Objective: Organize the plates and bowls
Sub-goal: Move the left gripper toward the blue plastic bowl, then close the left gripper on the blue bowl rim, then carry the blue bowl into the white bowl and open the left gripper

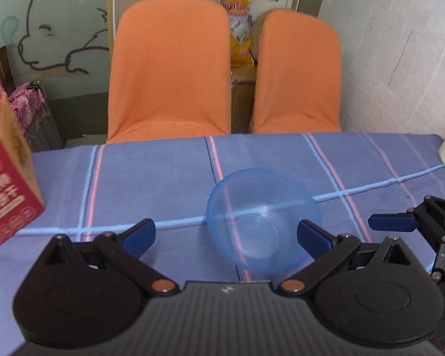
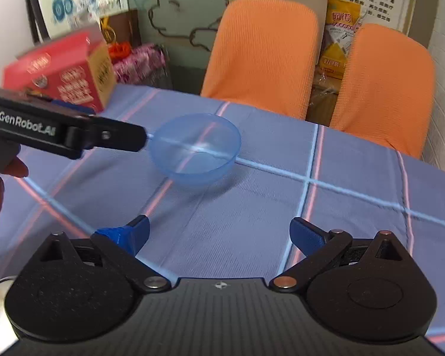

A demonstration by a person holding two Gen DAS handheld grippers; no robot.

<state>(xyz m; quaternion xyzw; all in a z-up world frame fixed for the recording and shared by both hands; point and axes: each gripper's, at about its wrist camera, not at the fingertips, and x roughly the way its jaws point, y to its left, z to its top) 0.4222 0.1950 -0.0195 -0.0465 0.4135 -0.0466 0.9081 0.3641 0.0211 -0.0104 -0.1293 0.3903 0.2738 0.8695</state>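
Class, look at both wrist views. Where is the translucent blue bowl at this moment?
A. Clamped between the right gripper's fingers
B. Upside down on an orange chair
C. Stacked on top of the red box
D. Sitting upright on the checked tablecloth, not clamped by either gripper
D: the blue bowl rests open side up on the tablecloth, and both the left gripper and the right gripper are open around nothing.

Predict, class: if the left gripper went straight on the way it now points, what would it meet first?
Most likely the blue bowl, which sits on the tablecloth just ahead of the open left gripper, slightly toward its right finger; exact depth is unclear.
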